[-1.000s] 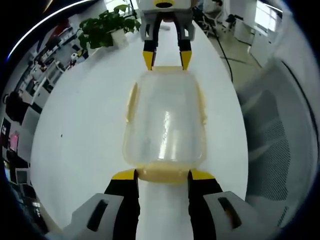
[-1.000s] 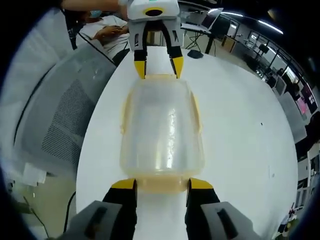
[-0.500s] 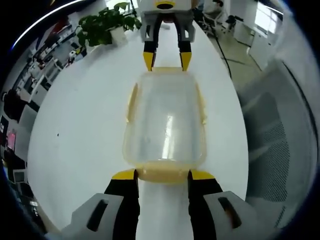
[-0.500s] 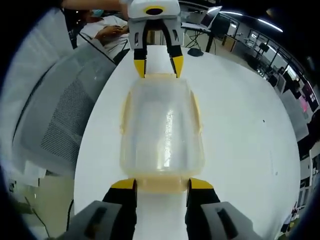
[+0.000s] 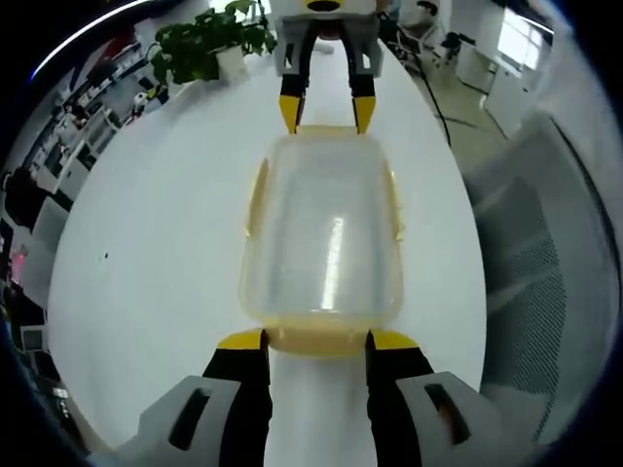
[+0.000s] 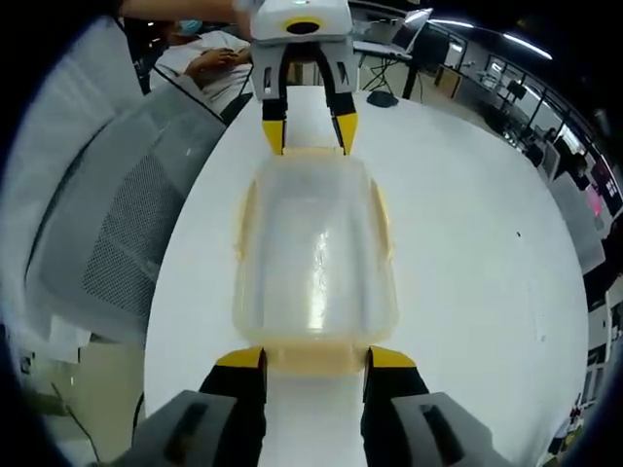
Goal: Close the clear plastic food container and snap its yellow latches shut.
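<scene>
In the left gripper view, the clear plastic container [image 5: 322, 238] sits lid-on in the middle of the white table [image 5: 146, 253], lengthwise between the two tools. The left gripper [image 5: 316, 340] has its jaws spread to either side of the near yellow end latch [image 5: 316, 341], tips just beside it — braced there, I'd judge, so the box can't slide. At the far end the right gripper [image 5: 326, 115] does the same. A potted plant [image 5: 200, 44] stands beyond.

The right gripper view mirrors this: the container [image 6: 313, 255] lies ahead, the right gripper [image 6: 314, 358] spread around its own end latch [image 6: 313, 360], the left gripper [image 6: 303, 134] opposite — a squeeze from both ends looks intended. A mesh chair [image 6: 127, 224] stands beside the table [image 6: 477, 253].
</scene>
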A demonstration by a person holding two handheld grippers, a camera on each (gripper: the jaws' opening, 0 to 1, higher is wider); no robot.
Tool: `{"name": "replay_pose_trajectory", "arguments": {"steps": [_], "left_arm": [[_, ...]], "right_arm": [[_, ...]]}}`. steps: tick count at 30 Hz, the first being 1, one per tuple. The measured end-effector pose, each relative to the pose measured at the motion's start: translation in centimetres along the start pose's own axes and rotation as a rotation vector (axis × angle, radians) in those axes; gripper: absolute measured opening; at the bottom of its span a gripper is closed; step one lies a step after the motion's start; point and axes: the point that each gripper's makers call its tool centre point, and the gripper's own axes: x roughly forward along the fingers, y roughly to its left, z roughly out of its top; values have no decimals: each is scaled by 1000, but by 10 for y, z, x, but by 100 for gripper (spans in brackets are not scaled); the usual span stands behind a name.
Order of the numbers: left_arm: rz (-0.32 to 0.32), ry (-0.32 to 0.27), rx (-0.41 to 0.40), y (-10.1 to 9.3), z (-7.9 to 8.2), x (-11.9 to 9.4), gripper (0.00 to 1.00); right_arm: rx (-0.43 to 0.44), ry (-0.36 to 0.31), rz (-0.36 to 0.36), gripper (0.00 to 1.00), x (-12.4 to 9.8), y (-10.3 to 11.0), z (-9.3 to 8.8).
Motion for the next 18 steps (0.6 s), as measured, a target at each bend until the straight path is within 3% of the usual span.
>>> {"name": "replay_pose_trajectory", "arguments": {"steps": [18], "left_arm": [[-4, -17, 7, 1, -2, 0, 36]], "right_arm": [[2, -7, -7, 36, 0, 0, 1]]}}
